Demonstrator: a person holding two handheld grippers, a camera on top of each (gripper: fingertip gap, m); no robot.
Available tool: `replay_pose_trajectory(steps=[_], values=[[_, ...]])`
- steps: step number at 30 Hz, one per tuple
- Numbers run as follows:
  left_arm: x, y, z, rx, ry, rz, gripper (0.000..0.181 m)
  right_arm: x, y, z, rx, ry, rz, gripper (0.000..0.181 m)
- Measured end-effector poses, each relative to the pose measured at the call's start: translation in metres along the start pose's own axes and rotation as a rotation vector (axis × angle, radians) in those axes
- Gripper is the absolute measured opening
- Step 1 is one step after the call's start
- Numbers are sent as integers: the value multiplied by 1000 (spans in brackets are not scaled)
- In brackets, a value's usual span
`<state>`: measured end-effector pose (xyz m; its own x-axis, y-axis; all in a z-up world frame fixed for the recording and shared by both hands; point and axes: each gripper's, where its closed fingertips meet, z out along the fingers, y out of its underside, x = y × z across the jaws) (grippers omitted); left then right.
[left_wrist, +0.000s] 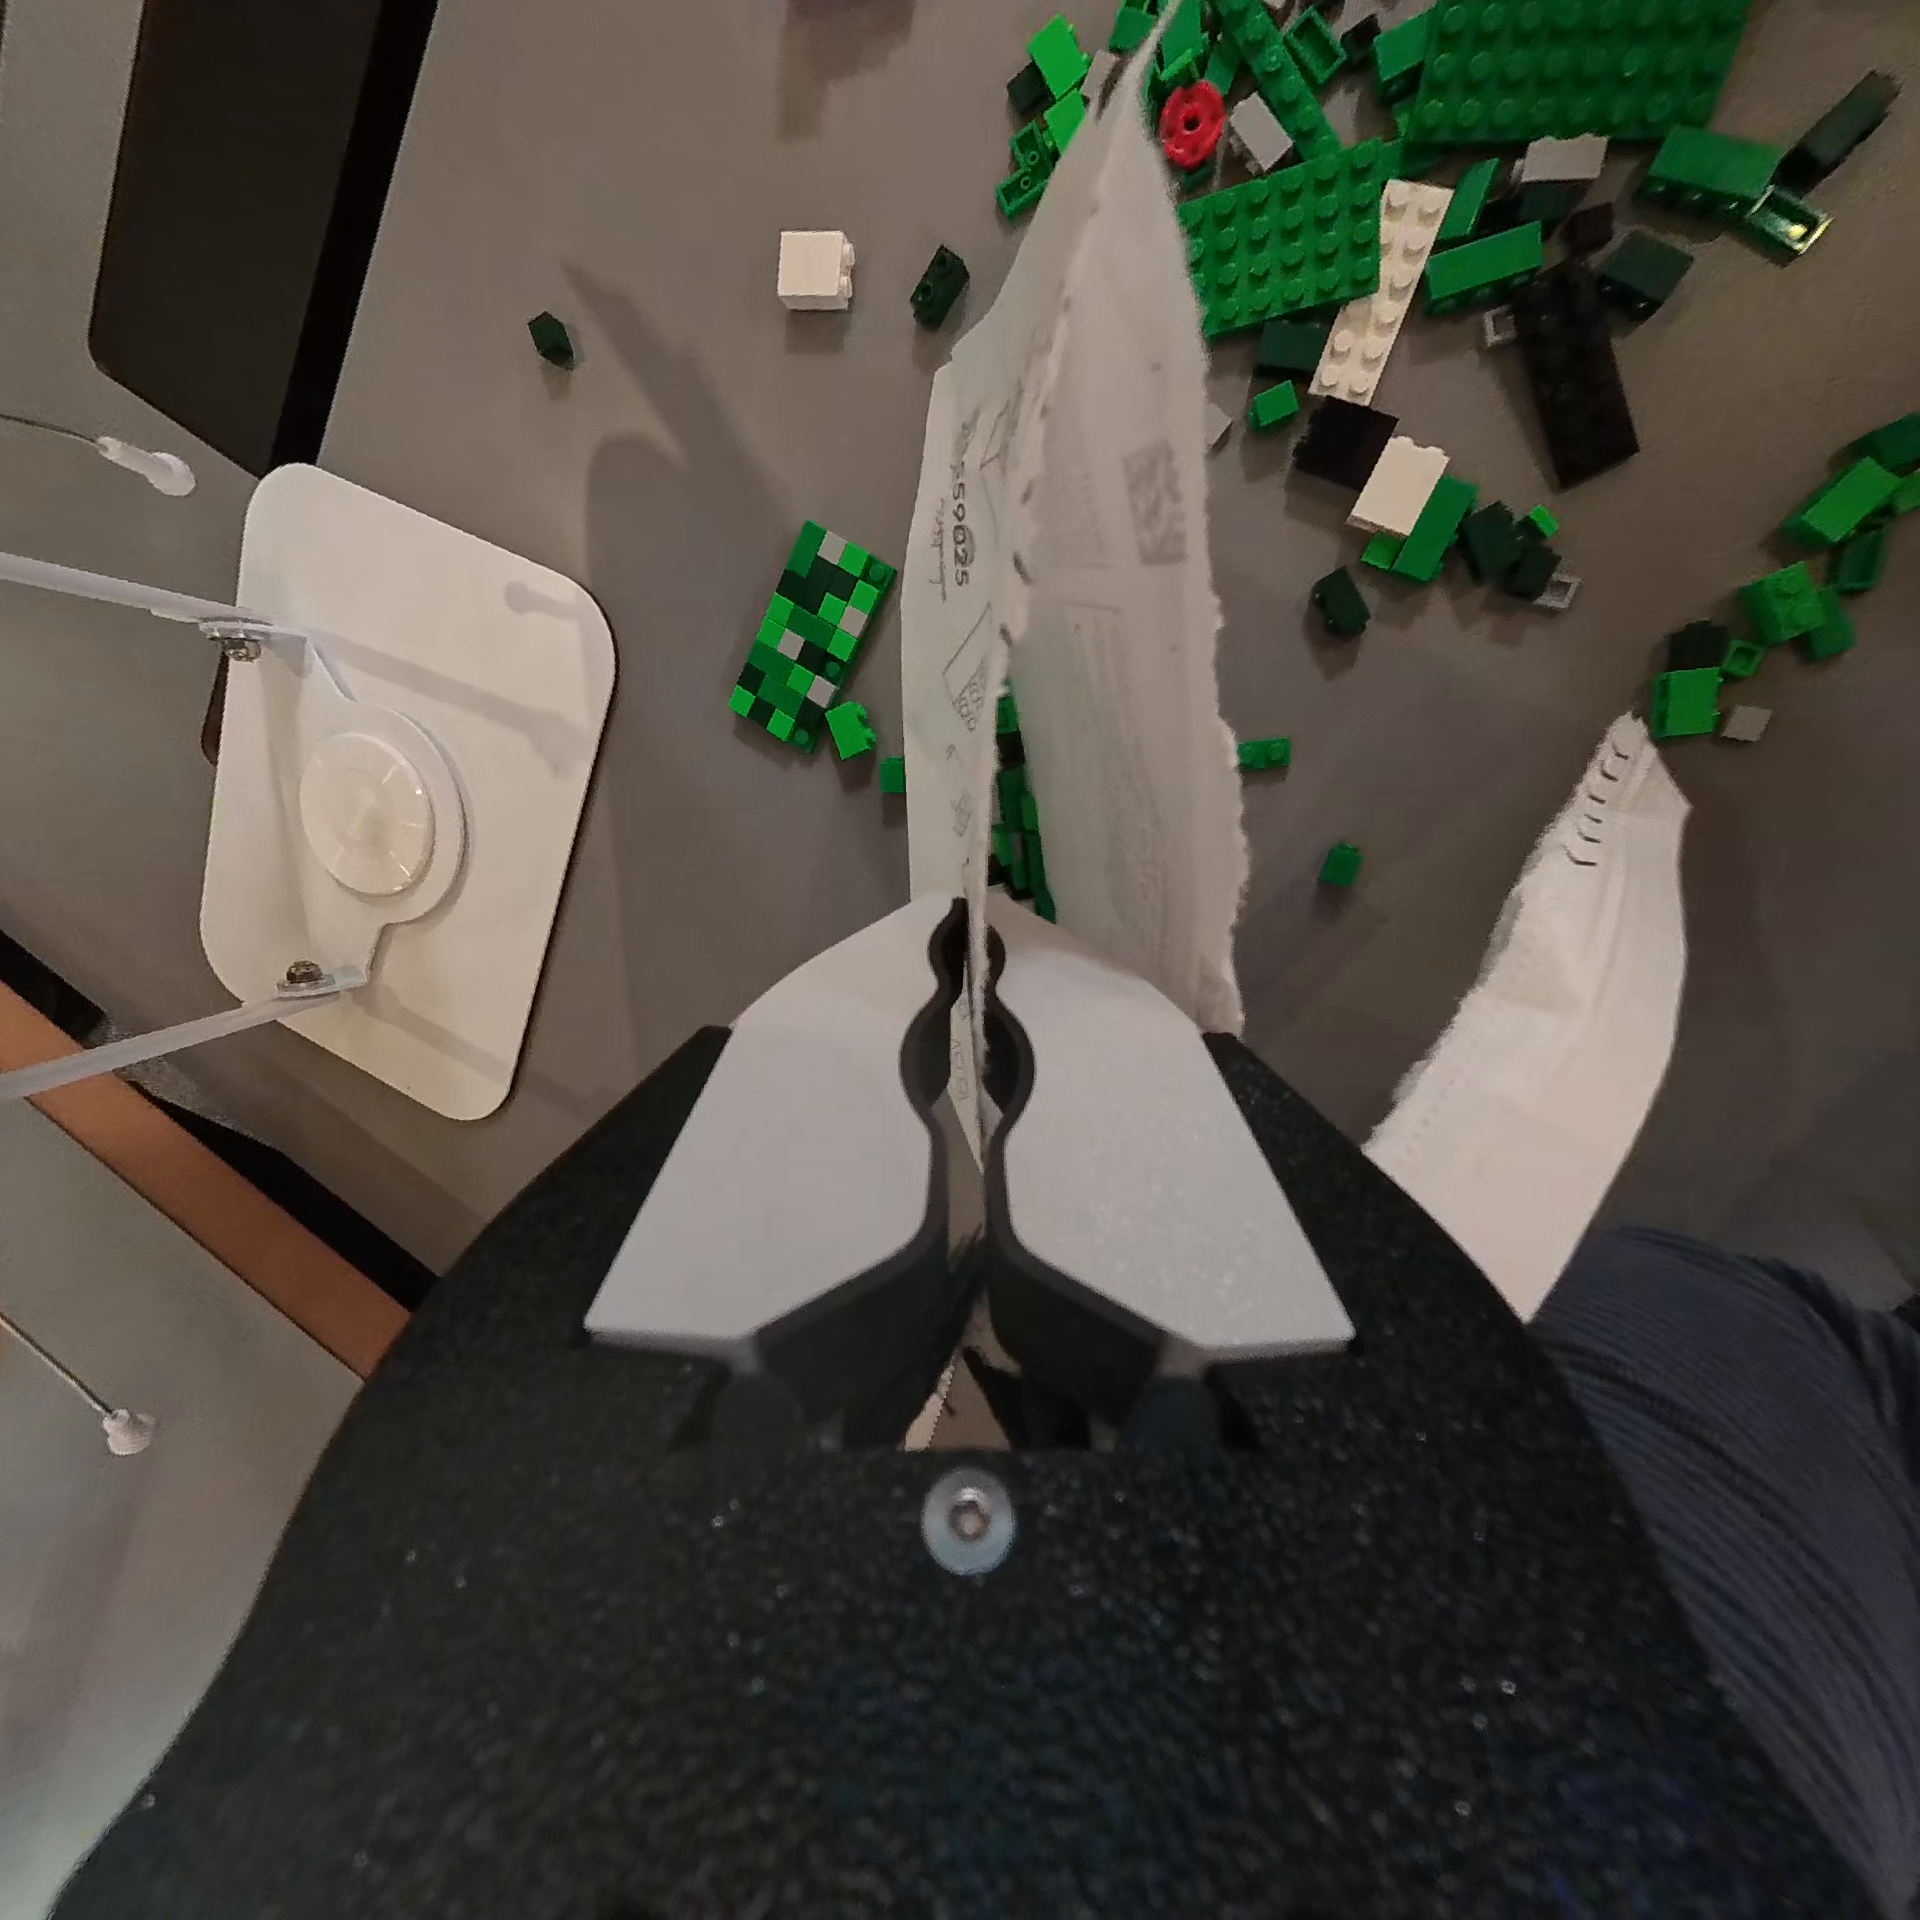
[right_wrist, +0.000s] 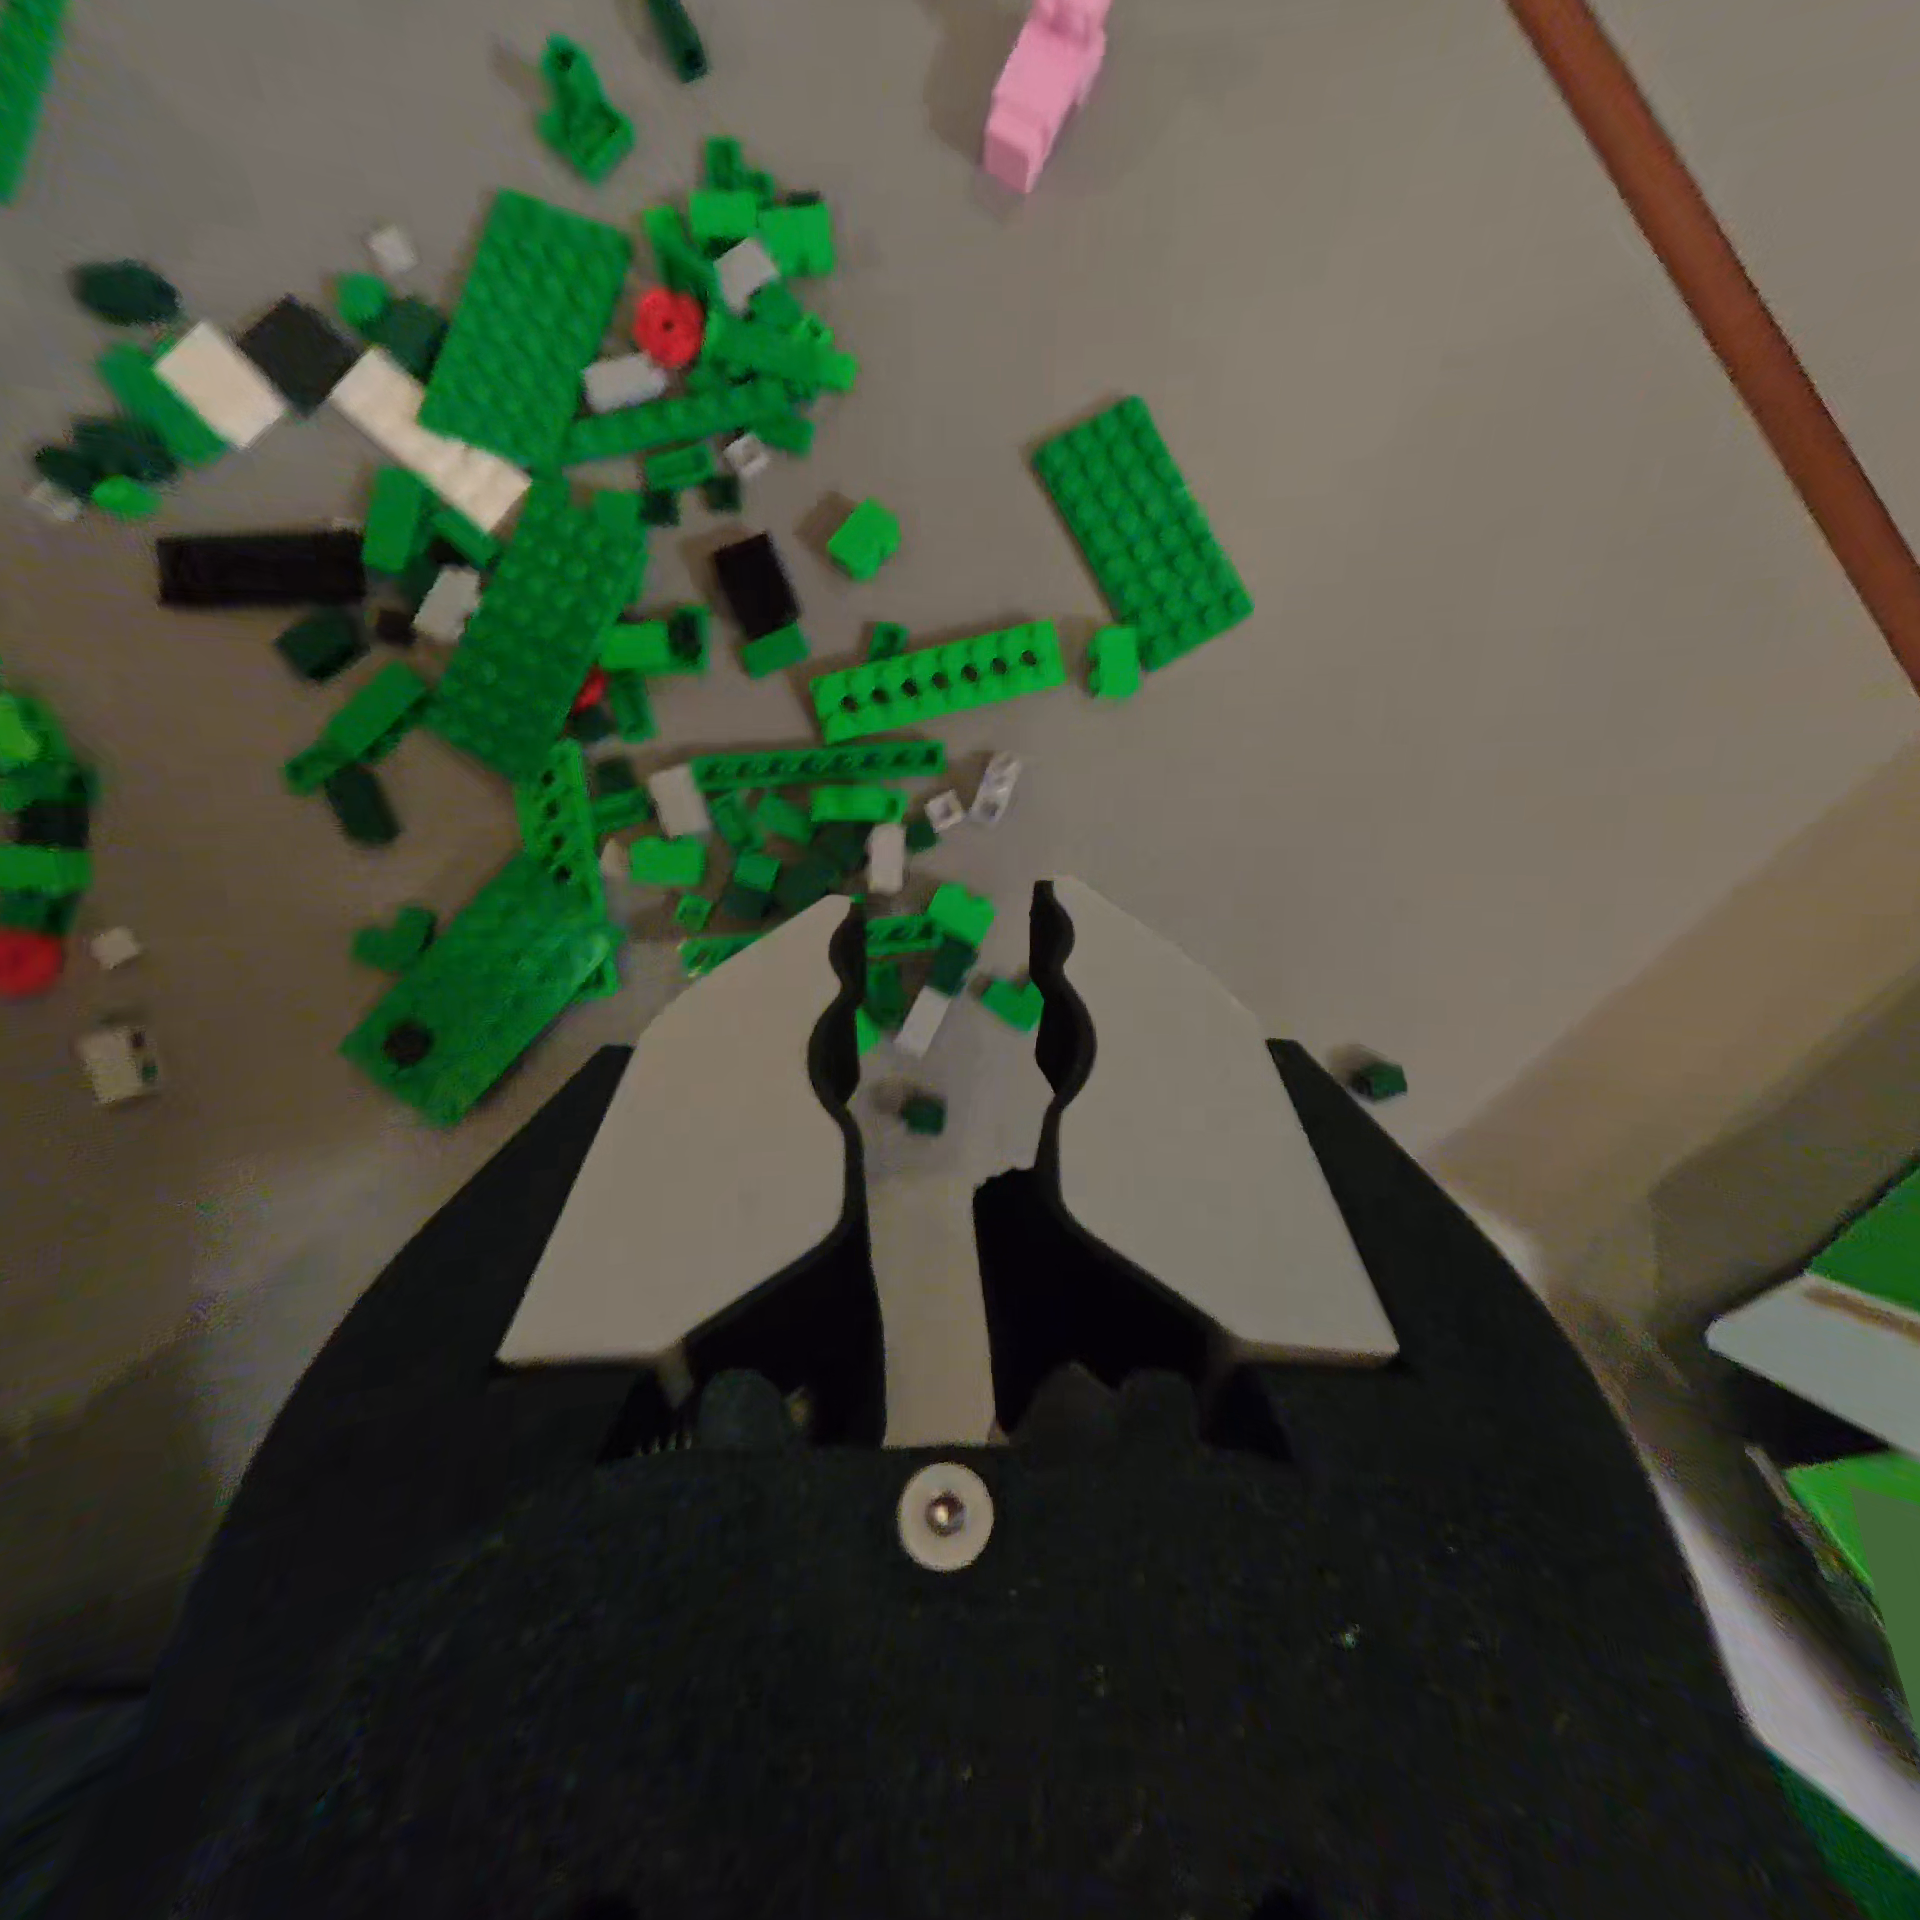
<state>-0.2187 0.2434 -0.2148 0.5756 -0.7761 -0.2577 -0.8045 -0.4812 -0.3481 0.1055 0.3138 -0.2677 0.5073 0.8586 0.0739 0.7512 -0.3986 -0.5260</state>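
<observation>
Grip | left gripper (left_wrist: 971, 935) clamped on torn paper bag (left_wrist: 1112, 582) hanging ahead; hold firm, avoid further tearing | right gripper (right_wrist: 943, 914) parted, empty, loose green bricks (right_wrist: 540, 623) ahead-left

The left tongs (left_wrist: 971, 935) pinch a torn white paper bag (left_wrist: 1101, 623) above scattered green bricks (left_wrist: 1288, 249).

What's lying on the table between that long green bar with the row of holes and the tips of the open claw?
In the right wrist view, small loose bricks, green, dark green and grey, litter the table between the green holed beam and the open right gripper.
</observation>
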Motion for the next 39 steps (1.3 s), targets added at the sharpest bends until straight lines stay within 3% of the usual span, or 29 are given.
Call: replay_pose_trajectory(steps=[8, 12, 15, 19, 24, 30, 39], values=[[-1, 0, -1, 14, 7, -4, 0, -16, 64, -87, -52, 236, 56, 27], [0, 0, -2, 19, 7, -3, 0, -21, 96, -102, -103, 284, 108, 26], [0, 1, -1, 17, 7, -5, 0, -23, 102, -104, -85, 279, 129, 25], [1, 0, -2, 17, 8, 0, 0, -25, 97, -95, -81, 243, 121, 23], [2, -1, -1, 13, 12, 5, 0, -58, 83, -49, -130, 16, -17, 20], [4, -3, -1, 15, 15, 18, 0, -92, 97, -11, -245, -197, -96, 18], [5, -4, -1, 16, 17, 20, 0, -101, 107, 7, -290, -183, -167, 17]])
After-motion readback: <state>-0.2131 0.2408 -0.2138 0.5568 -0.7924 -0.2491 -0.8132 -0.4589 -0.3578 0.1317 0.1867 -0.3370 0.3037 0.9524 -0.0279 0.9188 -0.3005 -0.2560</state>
